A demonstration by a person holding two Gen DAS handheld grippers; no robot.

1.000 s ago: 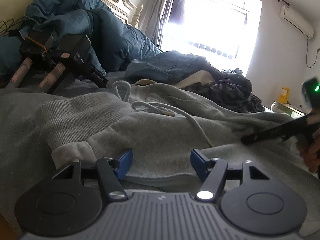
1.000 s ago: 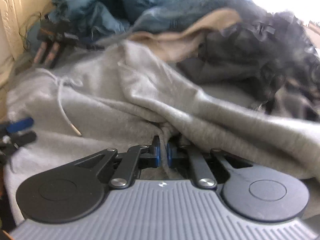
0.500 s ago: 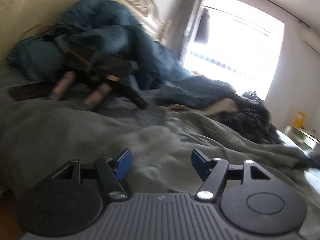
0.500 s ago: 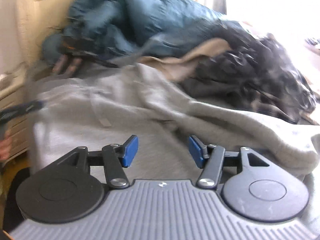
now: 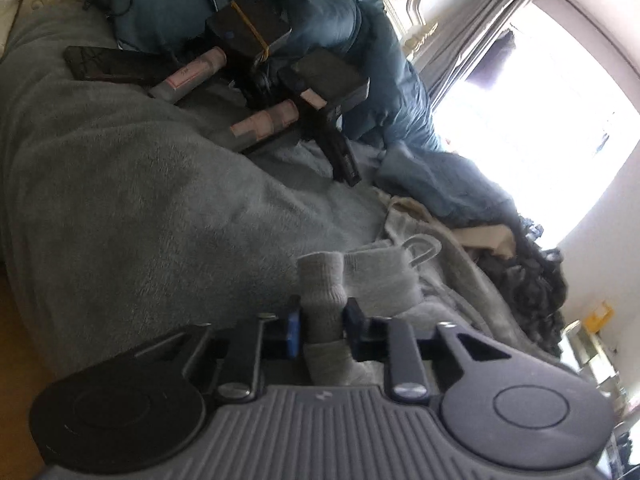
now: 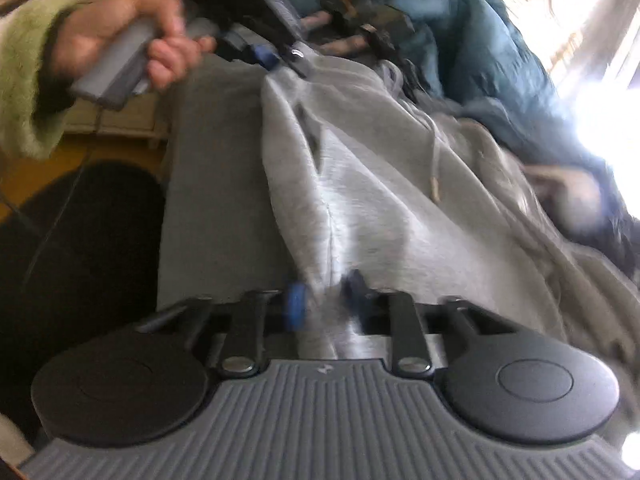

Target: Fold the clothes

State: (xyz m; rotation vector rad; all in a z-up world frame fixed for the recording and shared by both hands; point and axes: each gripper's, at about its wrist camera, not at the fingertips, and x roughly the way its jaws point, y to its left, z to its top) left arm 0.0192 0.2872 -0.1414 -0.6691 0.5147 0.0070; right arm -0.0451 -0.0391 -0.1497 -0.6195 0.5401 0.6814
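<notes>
Left gripper (image 5: 322, 326): jaws closing on a bunched grey ribbed edge of the sweatshirt (image 5: 384, 276), cloth between the pads, lower centre of frame. Right gripper (image 6: 322, 300): jaws closing on a pinched fold of the same sweatshirt (image 6: 380, 168), lower centre. From the right gripper the fabric runs up-frame to the left gripper at upper centre, held by a hand (image 6: 120, 40) in a green sleeve (image 6: 24, 76). Long axis spans gripper to gripper; drawstring (image 6: 434, 160) trails toward the right, so hood end likely lies there
</notes>
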